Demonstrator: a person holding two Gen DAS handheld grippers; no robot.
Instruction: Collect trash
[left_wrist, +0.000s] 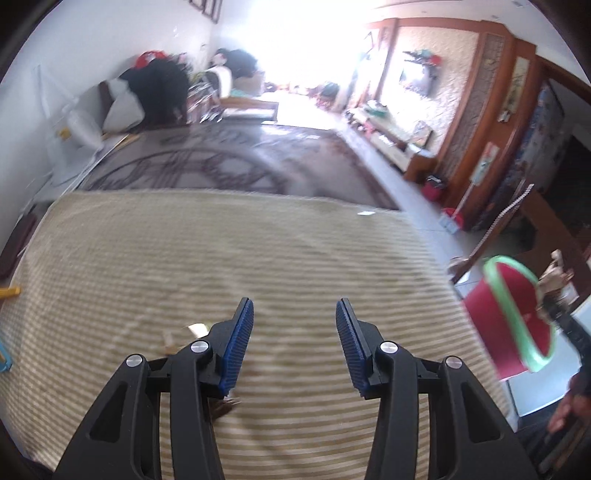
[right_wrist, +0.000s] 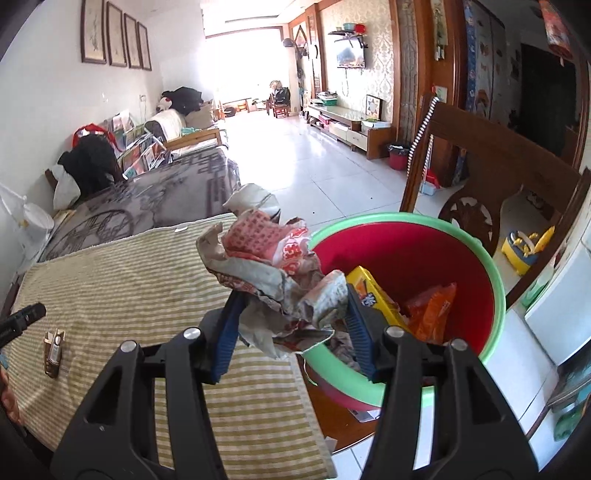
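Observation:
My right gripper (right_wrist: 291, 317) is shut on a crumpled paper wrapper (right_wrist: 269, 266) and holds it at the left rim of a red bucket with a green rim (right_wrist: 476, 254). A yellow box (right_wrist: 369, 295) and an orange packet (right_wrist: 432, 314) lie inside the bucket. My left gripper (left_wrist: 294, 325) is open and empty above the striped cloth (left_wrist: 221, 258); its tip shows at the left of the right wrist view (right_wrist: 26, 314). A small brown wrapper (right_wrist: 53, 350) lies on the cloth; in the left wrist view a bit of it (left_wrist: 221, 406) shows under the left finger. The bucket (left_wrist: 509, 317) is at the right there.
A grey patterned surface (right_wrist: 147, 199) lies beyond the striped cloth (right_wrist: 129, 277). A wooden chair (right_wrist: 480, 177) stands behind the bucket. A small white scrap (left_wrist: 365, 213) lies at the cloth's far edge. A yellow toy (right_wrist: 524, 247) sits on the tiled floor (right_wrist: 314, 166).

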